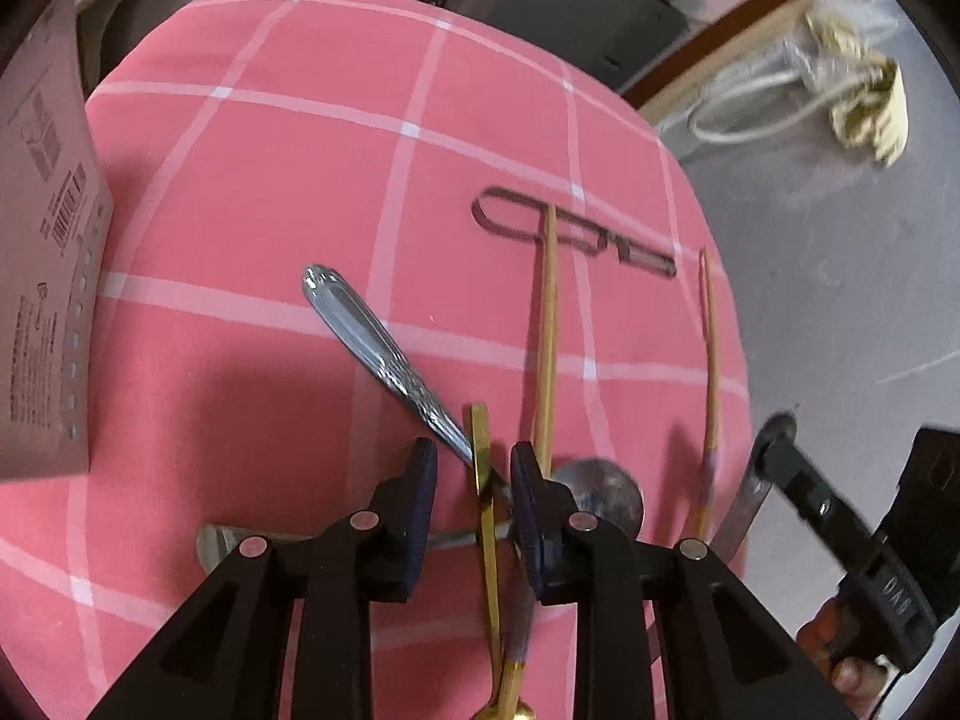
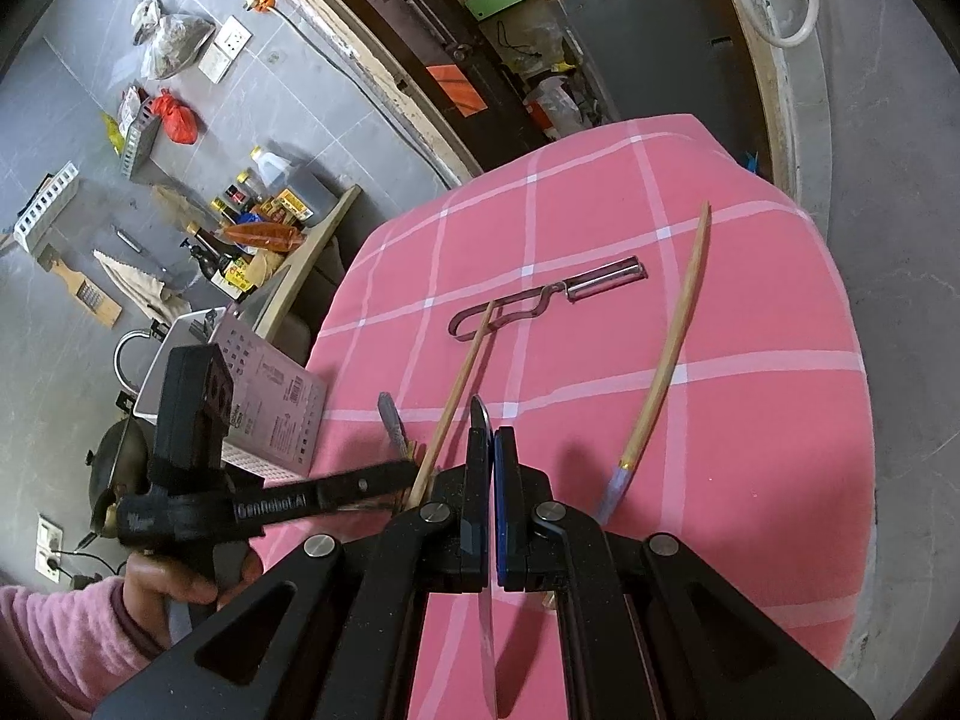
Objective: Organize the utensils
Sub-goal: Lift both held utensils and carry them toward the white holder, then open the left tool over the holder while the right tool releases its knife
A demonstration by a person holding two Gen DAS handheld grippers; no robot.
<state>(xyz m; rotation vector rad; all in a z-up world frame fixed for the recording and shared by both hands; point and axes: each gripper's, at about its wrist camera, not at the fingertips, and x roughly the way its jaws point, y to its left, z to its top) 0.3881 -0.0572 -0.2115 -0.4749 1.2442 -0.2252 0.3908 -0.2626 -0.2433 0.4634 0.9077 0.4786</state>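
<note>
On the pink checked tablecloth (image 1: 240, 210) lie a steel spoon (image 1: 372, 348), a gold-handled utensil (image 1: 486, 516), two wooden chopsticks (image 1: 546, 330) (image 1: 711, 360) and a metal peeler (image 1: 576, 234). My left gripper (image 1: 474, 474) is open, its jaws on either side of the gold handle and the spoon's neck. My right gripper (image 2: 492, 450) is shut on a flat steel knife (image 2: 487, 630), held above the cloth's near edge. The peeler (image 2: 540, 300) and chopsticks (image 2: 456, 384) (image 2: 666, 360) show ahead of it. The right gripper also shows at the right in the left wrist view, with the knife (image 1: 750, 480).
A perforated cardboard box (image 1: 42, 276) stands on the table's left; it also shows in the right wrist view (image 2: 270, 408). Around the table is grey floor with bottles (image 2: 258, 210), bags, a hose (image 1: 750, 102) and a dark cabinet (image 1: 570, 6).
</note>
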